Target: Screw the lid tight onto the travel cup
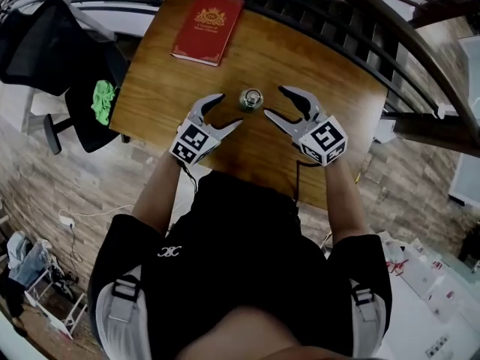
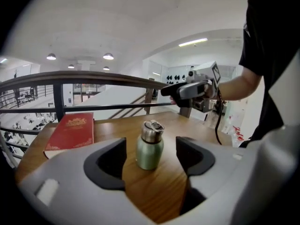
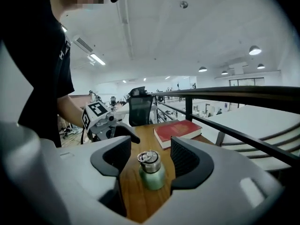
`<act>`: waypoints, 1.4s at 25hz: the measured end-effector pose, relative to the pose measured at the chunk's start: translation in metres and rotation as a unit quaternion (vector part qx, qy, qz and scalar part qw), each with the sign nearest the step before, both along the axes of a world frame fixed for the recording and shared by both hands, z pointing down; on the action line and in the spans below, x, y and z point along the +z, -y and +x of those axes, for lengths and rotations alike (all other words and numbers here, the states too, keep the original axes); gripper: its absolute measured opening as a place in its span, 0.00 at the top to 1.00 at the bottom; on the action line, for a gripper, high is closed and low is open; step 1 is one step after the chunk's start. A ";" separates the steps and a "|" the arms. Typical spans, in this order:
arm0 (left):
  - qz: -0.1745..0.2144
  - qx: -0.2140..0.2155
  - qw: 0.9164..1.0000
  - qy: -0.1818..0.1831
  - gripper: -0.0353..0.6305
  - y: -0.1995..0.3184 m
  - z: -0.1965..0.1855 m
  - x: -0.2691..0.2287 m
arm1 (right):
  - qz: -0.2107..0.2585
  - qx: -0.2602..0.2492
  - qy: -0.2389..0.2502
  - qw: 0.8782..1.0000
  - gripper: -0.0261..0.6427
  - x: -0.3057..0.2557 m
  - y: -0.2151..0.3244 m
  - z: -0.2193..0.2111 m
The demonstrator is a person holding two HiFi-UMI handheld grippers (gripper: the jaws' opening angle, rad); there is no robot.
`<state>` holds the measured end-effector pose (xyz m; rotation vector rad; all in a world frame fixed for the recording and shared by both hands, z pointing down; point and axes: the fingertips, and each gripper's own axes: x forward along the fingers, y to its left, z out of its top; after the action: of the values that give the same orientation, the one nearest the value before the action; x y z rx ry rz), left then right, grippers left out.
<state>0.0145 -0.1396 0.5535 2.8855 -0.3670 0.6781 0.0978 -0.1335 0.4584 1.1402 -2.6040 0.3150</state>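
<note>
Travel cup [image 1: 251, 100] stands upright on the wooden worktop [image 1: 172, 88], its steel lid [image 2: 152, 130] seated on top with a ring handle lying flat. It sits between the two grippers, just beyond their tips and touched by neither.

Left gripper [image 1: 230, 109]: jaws spread wide, nothing pinched. In the left gripper view the green cup body shows through the gap, ahead of the pads.

Right gripper [image 1: 274, 101]: jaws likewise spread and empty, with the cup framed in the gap in the right gripper view.

Surroundings: a red book [image 1: 208, 27] lies flat at the far left part of the worktop, well apart from the cup. Nothing stands between either gripper and the cup. A dark railing [image 1: 337, 13] runs past the far edge. A black chair [image 1: 45, 43] carrying a green cloth [image 1: 103, 100] stands off the left end.

Pose: both grippers angle inward towards the cup from the near side, tilted slightly downward, forearms extended over the near edge.
</note>
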 end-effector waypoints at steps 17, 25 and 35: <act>0.008 0.050 0.999 0.016 0.35 0.004 0.052 0.071 | -0.040 -0.201 -0.073 0.976 0.55 0.082 0.014 -0.031; 0.008 0.018 1.000 -0.001 0.36 0.010 0.061 0.081 | -0.022 -0.265 -0.063 0.962 0.55 0.090 0.023 -0.044; 0.012 0.004 1.000 -0.011 0.37 0.012 0.061 0.083 | -0.001 -0.283 -0.041 0.958 0.59 0.088 0.021 -0.044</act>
<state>0.0759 -0.1517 0.6360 2.9160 -0.3642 0.6483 0.0534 -0.1543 0.5466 0.3568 -2.7069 0.1394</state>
